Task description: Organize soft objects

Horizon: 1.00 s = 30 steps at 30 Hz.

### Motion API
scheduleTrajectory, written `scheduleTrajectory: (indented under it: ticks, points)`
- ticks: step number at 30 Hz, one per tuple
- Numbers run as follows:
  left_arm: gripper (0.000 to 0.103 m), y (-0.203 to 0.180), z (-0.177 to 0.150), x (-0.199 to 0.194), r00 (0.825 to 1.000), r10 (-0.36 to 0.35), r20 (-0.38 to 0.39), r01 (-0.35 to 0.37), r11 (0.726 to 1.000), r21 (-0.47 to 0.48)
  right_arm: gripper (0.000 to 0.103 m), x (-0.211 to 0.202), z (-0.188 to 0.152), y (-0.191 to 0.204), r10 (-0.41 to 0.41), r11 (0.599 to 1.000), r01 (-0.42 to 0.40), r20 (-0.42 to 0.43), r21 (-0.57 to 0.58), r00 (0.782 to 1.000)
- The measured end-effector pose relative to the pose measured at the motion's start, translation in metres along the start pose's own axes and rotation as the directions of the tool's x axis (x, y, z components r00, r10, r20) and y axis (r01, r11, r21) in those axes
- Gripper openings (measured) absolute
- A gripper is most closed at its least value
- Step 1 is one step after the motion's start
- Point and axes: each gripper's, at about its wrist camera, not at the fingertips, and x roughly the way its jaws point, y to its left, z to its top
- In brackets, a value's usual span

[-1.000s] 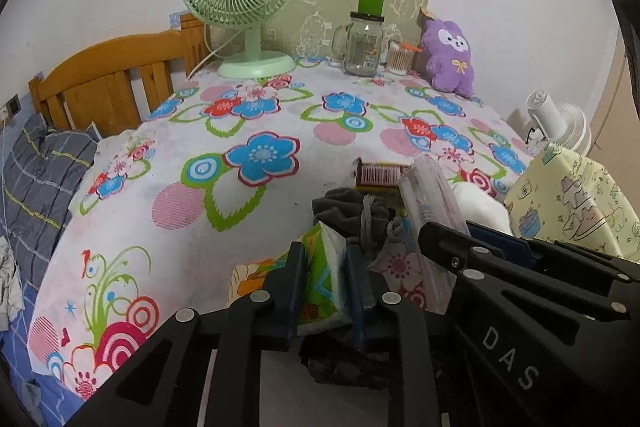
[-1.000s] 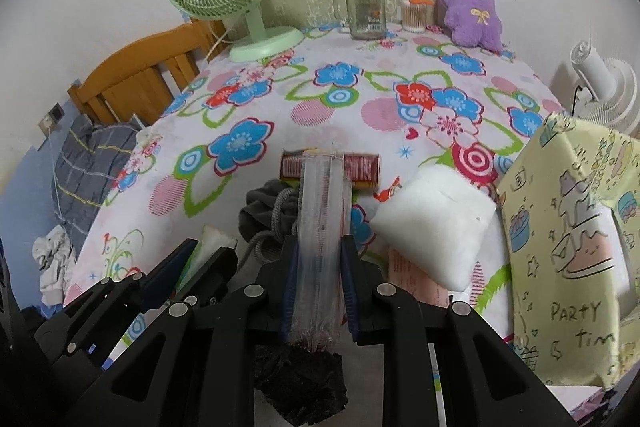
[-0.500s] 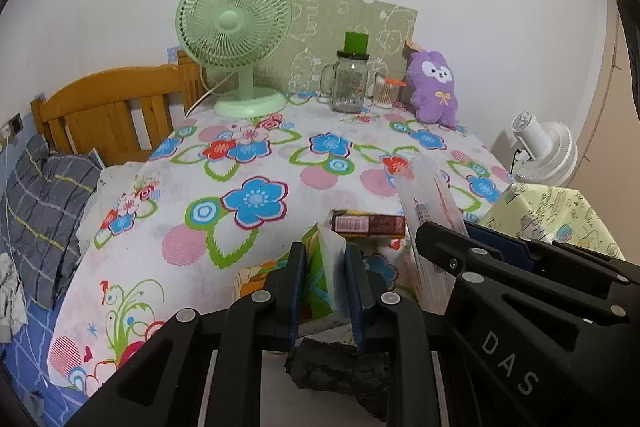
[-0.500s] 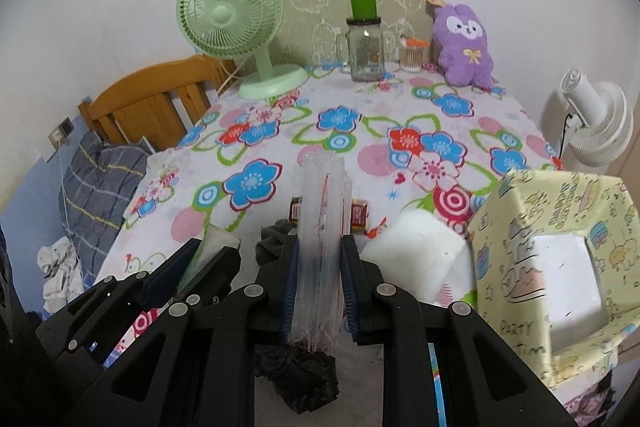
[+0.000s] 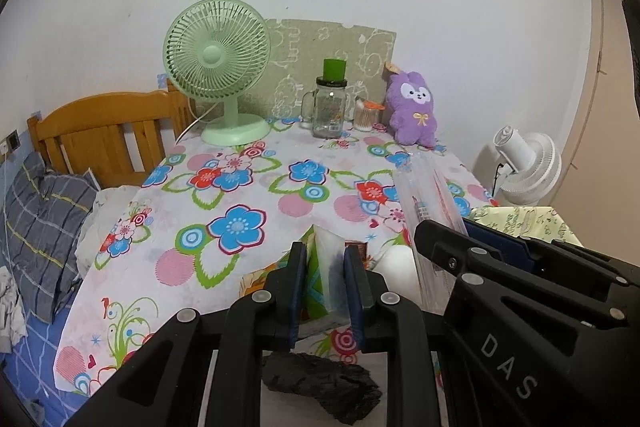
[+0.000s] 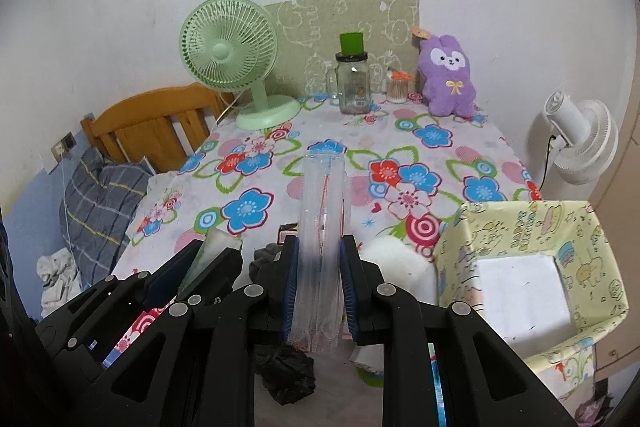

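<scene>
Plastic, clear and crinkly, fills my right tool (image 6: pixel 318 291): its pads are clamped on a long transparent bag (image 6: pixel 322 227) whose long axis runs straight ahead, away from me. My left tool (image 5: pixel 325 285) is pinched on a soft, glossy tissue pack (image 5: pixel 326 267) with green print. Both are held above the near edge of the floral tabletop (image 6: pixel 360 147). The yellow paper-lined box (image 6: pixel 532 223), open at the top, sits off the tabletop's near right corner, closest to my right hand, so I judge the bag goes there.
</scene>
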Motion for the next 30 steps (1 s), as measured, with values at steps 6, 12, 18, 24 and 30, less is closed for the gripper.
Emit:
scheduleTrajectory:
  ticks: [6, 12, 18, 24, 30]
  points:
    - [0.017, -0.015, 0.004, -0.006, 1.000, -0.008, 0.018, 0.007, 1.000, 0.013, 0.024, -0.013, 0.003, -0.012, -0.005, 1.000, 0.005, 0.023, 0.006, 1.000]
    - [0.017, -0.033, 0.009, -0.009, 0.999, -0.022, 0.031, 0.022, 0.999, 0.028, 0.024, -0.025, 0.006, -0.028, -0.018, 1.000, 0.017, 0.044, 0.015, 0.999]
    - [0.017, -0.053, 0.014, -0.008, 0.998, -0.038, 0.043, 0.037, 0.998, 0.044, 0.024, -0.036, 0.009, -0.048, -0.033, 0.999, 0.032, 0.063, 0.023, 0.997]
    - [0.017, -0.073, 0.018, -0.008, 0.997, -0.052, 0.049, 0.049, 0.997, 0.058, 0.024, -0.043, 0.011, -0.067, -0.045, 0.999, 0.043, 0.075, 0.031, 0.996]
    - [0.017, -0.090, 0.021, -0.005, 0.996, -0.066, 0.052, 0.062, 0.995, 0.076, 0.024, -0.050, 0.012, -0.085, -0.059, 0.998, 0.055, 0.086, 0.044, 0.995]
